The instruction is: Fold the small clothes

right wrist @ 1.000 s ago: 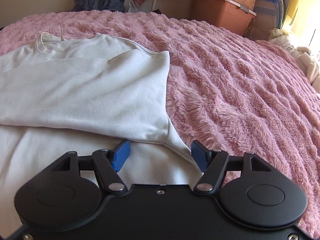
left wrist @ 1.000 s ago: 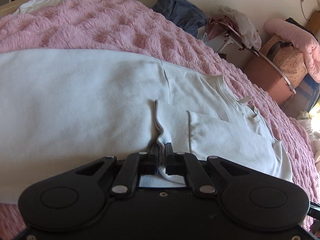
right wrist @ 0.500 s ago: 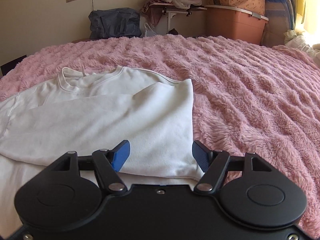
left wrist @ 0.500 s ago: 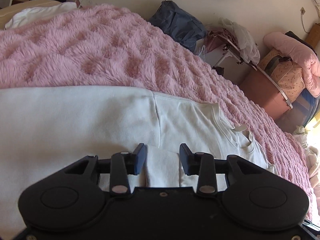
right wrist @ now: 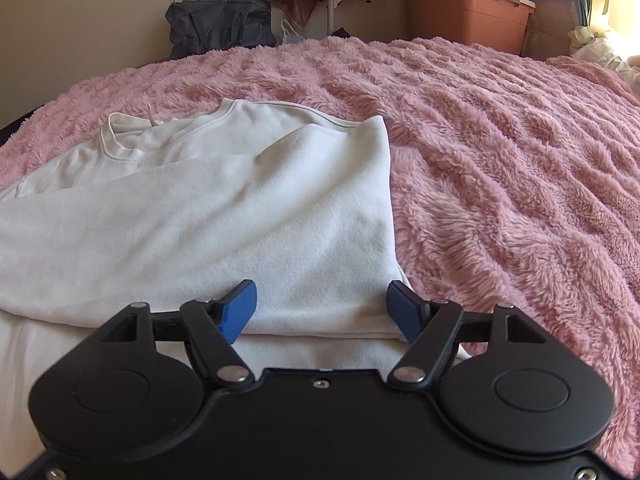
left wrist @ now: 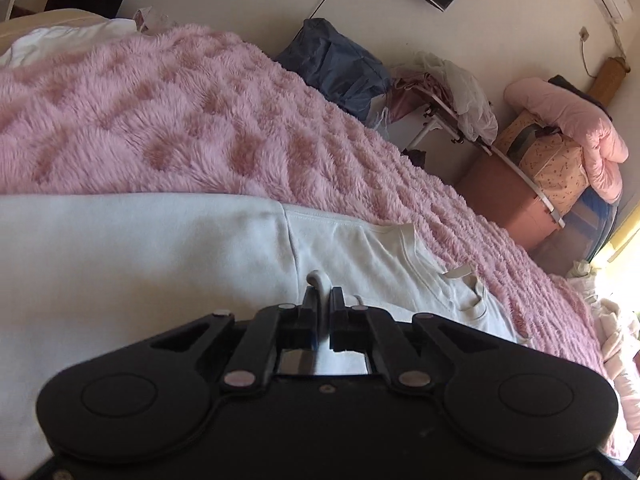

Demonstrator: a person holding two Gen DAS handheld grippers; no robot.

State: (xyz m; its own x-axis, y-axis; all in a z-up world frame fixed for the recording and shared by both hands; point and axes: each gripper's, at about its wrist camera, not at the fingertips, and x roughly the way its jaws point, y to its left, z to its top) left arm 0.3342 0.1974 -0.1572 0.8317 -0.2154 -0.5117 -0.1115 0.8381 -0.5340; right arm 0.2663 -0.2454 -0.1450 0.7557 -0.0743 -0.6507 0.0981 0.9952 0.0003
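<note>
Change: our left gripper (left wrist: 323, 304), open over the cloth half a second ago, is clamped on a fold again.
Left gripper: tilted down, pinching a raised ridge of the white sweatshirt (left wrist: 160, 256).
Right gripper (right wrist: 322, 308): tilted down, jaws opening, folded sleeve edge between them, untouched.
Sweatshirt: spread on the pink fluffy blanket (right wrist: 500, 152).
Room: brown storage box (right wrist: 464, 12) by the wall.
</note>
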